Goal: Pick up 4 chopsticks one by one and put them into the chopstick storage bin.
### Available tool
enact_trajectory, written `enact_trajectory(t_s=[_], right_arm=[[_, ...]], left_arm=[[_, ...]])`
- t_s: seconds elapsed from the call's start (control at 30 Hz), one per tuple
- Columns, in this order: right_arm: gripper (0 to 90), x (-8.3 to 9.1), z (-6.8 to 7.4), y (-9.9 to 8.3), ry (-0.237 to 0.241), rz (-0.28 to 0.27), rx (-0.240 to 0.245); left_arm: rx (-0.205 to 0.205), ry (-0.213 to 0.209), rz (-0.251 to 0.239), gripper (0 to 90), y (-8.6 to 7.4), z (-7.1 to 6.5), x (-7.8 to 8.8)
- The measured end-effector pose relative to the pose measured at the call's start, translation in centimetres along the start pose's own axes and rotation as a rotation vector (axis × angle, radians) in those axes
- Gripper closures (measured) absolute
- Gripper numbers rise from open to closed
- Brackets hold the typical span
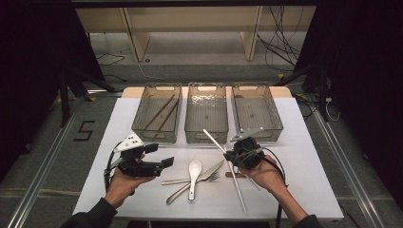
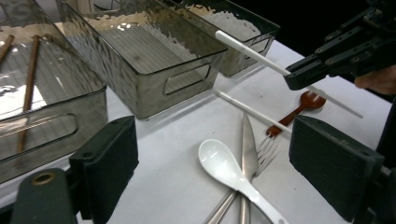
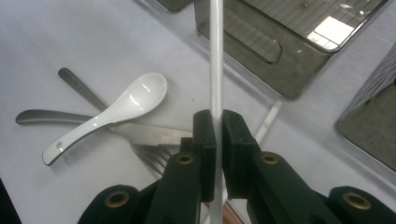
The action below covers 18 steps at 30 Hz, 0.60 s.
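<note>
My right gripper [image 1: 229,156] is shut on a white chopstick [image 3: 215,70], which it holds tilted above the white table [image 1: 304,190]; the stick's far end reaches toward the middle clear bin [image 1: 206,113]. A second white chopstick [image 1: 237,187] lies on the table below it. My left gripper [image 1: 160,155] hovers open at the left with nothing between its jaws, facing a white spoon [image 2: 224,165], a knife [image 2: 248,149] and a fork [image 2: 267,144]. The left bin [image 1: 157,111] holds two brown chopsticks [image 1: 161,114].
A third clear bin [image 1: 256,111] stands at the back right. A small brown fork [image 2: 299,108] lies by the right hand. A metal spoon handle [image 1: 178,192] crosses under the white spoon. Cables run over the floor behind the table.
</note>
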State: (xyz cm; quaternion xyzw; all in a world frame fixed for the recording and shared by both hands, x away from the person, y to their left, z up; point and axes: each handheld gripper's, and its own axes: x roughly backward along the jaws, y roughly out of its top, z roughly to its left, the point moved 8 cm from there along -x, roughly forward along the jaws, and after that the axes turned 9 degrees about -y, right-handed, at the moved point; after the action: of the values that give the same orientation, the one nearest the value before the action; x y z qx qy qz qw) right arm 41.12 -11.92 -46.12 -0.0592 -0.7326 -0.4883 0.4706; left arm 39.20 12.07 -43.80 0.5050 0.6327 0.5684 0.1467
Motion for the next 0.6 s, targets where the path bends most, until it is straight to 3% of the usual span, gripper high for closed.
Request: enact_trajectory(t_s=[0.2, 0.3, 0.6], right_arm=[[85.8, 0.1, 0.9, 0.8, 0.019, -0.051, 0.015], [85.8, 0.2, 1.7, 1.2, 0.029, -0.078, 0.032], [85.8, 0.3, 3.9, 2.4, 0.049, -0.158, 0.085]], left_arm=[[0.016, -0.023, 0.006, 15.2, 0.9, -0.4, -2.0], [0.07, -0.07, 0.005, 15.3, 1.1, -0.6, -3.1], [0.13, -0.122, -0.009, 16.4, 2.2, -1.0, -5.4]])
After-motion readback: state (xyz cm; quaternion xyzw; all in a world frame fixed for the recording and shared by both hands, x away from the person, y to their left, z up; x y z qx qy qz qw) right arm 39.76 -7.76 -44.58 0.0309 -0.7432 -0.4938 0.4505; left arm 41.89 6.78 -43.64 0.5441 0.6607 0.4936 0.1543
